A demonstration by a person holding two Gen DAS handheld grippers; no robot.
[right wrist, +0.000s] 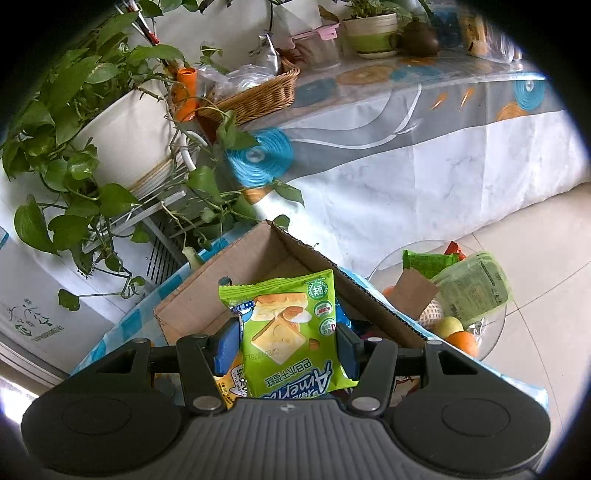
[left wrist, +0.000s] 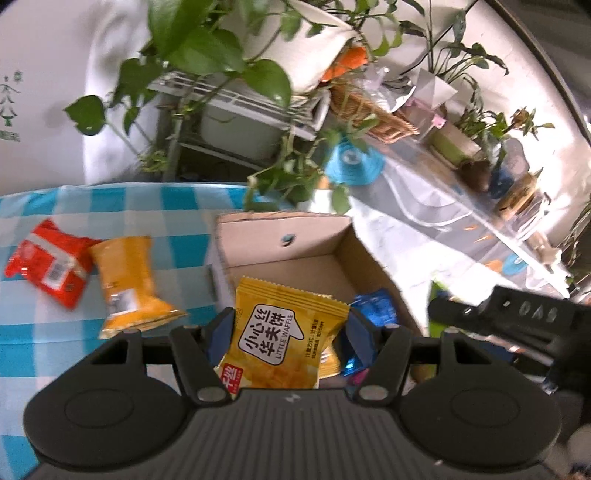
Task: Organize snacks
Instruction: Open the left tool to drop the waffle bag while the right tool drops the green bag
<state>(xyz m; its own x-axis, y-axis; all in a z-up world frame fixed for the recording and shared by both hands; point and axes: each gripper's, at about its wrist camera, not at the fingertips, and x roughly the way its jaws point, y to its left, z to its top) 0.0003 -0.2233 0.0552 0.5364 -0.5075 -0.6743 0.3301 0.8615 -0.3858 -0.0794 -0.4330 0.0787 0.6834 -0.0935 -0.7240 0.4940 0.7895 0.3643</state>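
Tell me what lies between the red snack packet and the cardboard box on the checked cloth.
In the left wrist view, an orange-yellow packet lies between the red packet and the cardboard box, touching the red one.

Bright daylight on a pale tiled floor point(right wrist: 535, 236). Long side table w/ white-grey cloth printed in blue & orange rings point(right wrist: 424, 147) runs along the back, holding a woven wicker basket point(right wrist: 258, 92) and a green-banded ceramic planter point(right wrist: 371, 35). Big white pot of trailing green vine point(right wrist: 122, 125) sits on what looks like a slatted metal rack point(left wrist: 236, 99).
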